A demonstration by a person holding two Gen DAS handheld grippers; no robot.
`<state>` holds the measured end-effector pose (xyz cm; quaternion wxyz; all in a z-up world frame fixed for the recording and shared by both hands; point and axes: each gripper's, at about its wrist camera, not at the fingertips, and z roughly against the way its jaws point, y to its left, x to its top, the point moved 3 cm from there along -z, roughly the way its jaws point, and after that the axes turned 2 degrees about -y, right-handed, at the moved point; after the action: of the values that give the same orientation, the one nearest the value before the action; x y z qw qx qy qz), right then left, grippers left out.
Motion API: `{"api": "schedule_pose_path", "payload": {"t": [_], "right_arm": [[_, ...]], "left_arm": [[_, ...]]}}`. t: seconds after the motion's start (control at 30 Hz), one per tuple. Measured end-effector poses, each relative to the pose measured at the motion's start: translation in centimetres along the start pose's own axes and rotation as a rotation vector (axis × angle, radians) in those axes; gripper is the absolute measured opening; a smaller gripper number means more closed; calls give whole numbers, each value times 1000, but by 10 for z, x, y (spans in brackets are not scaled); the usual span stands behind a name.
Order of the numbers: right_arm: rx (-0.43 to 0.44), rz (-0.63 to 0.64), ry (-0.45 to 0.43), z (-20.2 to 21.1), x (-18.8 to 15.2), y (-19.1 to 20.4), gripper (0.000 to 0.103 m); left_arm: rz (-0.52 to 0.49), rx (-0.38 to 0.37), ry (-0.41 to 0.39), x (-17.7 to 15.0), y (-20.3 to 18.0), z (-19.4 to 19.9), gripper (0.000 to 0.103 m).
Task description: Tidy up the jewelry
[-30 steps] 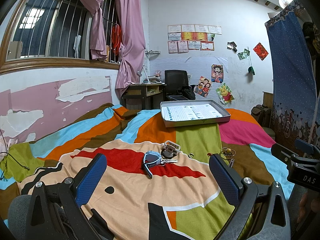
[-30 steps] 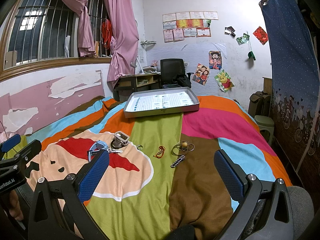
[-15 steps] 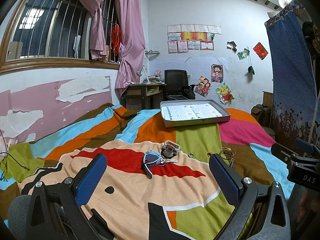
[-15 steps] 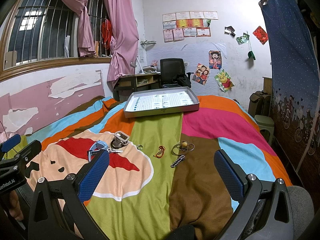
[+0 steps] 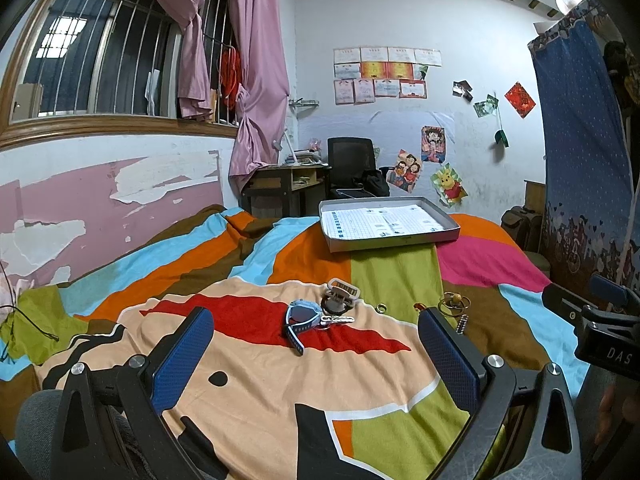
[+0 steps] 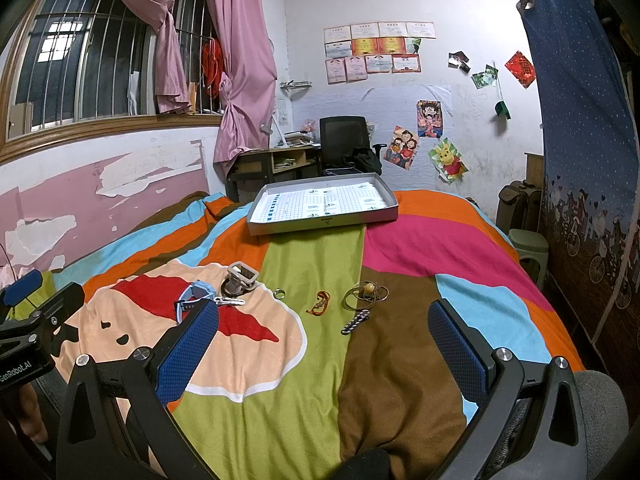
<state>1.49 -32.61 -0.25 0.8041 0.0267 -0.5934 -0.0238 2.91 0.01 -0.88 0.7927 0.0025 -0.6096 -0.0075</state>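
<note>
Jewelry lies in a loose row on the striped blanket (image 6: 384, 360), nearer the cameras than the grey tray (image 6: 320, 222): blue watch (image 6: 196, 294), hair claw (image 6: 240, 278), small ring (image 6: 280, 293), orange cord (image 6: 322, 304), bead bracelet (image 6: 366, 294), dark chain (image 6: 355, 322). The tray sits well apart — holding only a printed sheet. Left gripper (image 5: 316, 354) and right gripper (image 6: 322, 344) hover short of the row, fingers spread wide, gripping nothing.
</note>
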Motion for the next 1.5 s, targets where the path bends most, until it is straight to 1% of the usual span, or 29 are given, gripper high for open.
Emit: {"api": "schedule_pose_path", "payload": {"t": [0.1,0.2,0.33,0.43,0.57,0.67,0.87,1.0,1.1,1.23,1.27,1.4,1.5], "right_arm": [[1,0,0,0,0,0,102],[4,-2,2,0,0,0,102],[23,-9,37,-5,0,1,102],[55,1,71,-16,2,5,102],[91,20,71,-25,9,9,102],[119,33,66,-40,22,14,102],[161,76,6,-78,53,35,102],[194,118,-5,-111,68,51,102],[251,154,6,-143,77,66,102],[326,194,48,-186,78,77,102],[353,207,70,-202,75,81,102],[398,206,160,-244,57,86,102],[434,147,242,-267,37,85,102]], "left_arm": [[5,-14,12,0,1,-1,103],[8,-6,31,-3,5,-7,103],[55,3,71,-4,16,-15,103],[115,-22,111,4,27,-25,103],[117,-14,124,19,39,-40,103],[97,-1,124,31,45,-55,103],[96,35,110,54,57,-97,103],[98,33,133,63,62,-131,103],[101,12,208,61,64,-165,103],[124,4,310,46,71,-206,103],[135,5,337,40,75,-216,103],[176,-2,422,18,88,-248,102],[191,-17,493,-1,92,-268,94]]}}
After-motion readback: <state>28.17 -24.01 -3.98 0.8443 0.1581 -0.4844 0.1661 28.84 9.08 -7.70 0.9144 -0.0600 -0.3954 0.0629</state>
